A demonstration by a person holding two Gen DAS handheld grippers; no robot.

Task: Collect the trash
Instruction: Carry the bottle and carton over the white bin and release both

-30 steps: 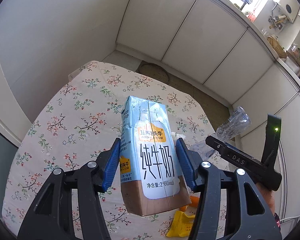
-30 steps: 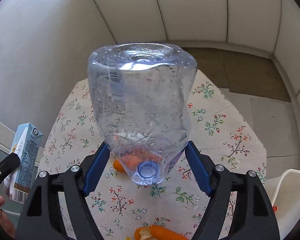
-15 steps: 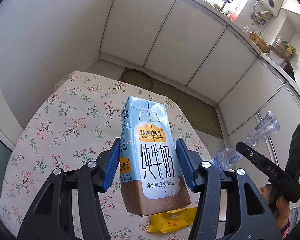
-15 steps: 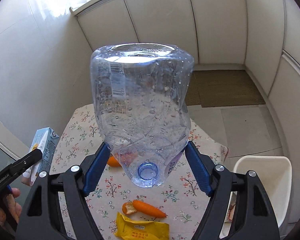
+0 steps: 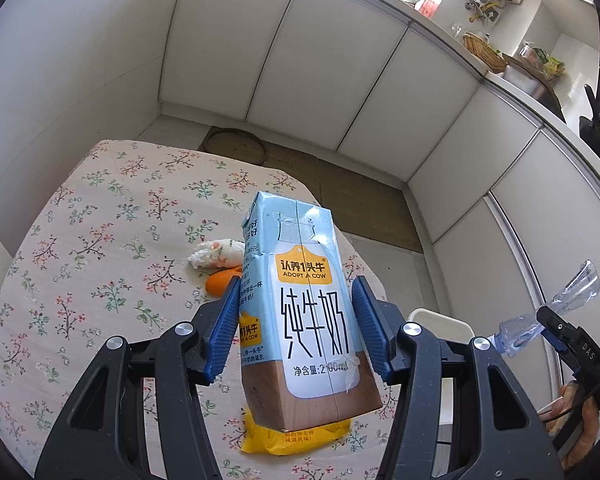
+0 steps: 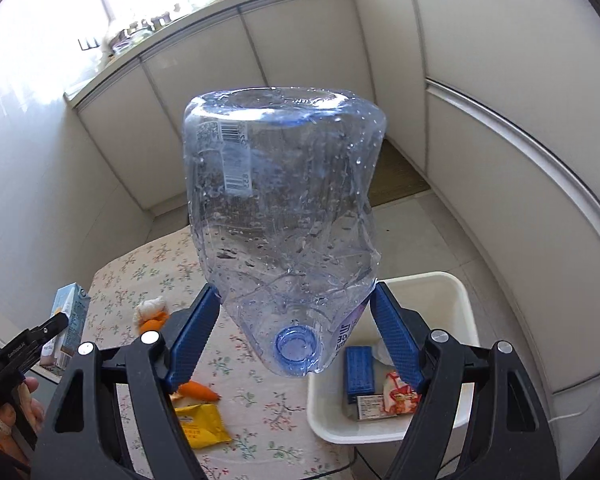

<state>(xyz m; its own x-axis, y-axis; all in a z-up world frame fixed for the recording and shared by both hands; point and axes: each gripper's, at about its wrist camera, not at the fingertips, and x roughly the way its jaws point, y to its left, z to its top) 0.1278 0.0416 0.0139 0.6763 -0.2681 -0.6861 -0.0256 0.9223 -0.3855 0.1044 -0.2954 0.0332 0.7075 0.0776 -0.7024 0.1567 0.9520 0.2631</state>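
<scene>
My left gripper (image 5: 296,332) is shut on a light-blue milk carton (image 5: 300,312) and holds it upright above the floral table (image 5: 100,264). My right gripper (image 6: 296,344) is shut on a crushed clear plastic bottle (image 6: 284,216), its neck toward the camera, held high between the table and a white bin (image 6: 452,300). The carton also shows in the right wrist view (image 6: 70,320), and the bottle in the left wrist view (image 5: 548,316). On the table lie a yellow wrapper (image 6: 200,424), orange peel (image 6: 198,390), more peel (image 5: 220,280) and a crumpled tissue (image 5: 216,254).
The white bin stands on the floor at the table's right edge and holds a blue box (image 6: 358,370) and a snack packet (image 6: 400,394). White cabinets (image 5: 300,60) run along the back and right. A brown mat (image 5: 364,208) lies on the floor.
Both grippers have lifted and swung right with their loads. The bin, tissue and peel have come into view. Both grips are unchanged.
</scene>
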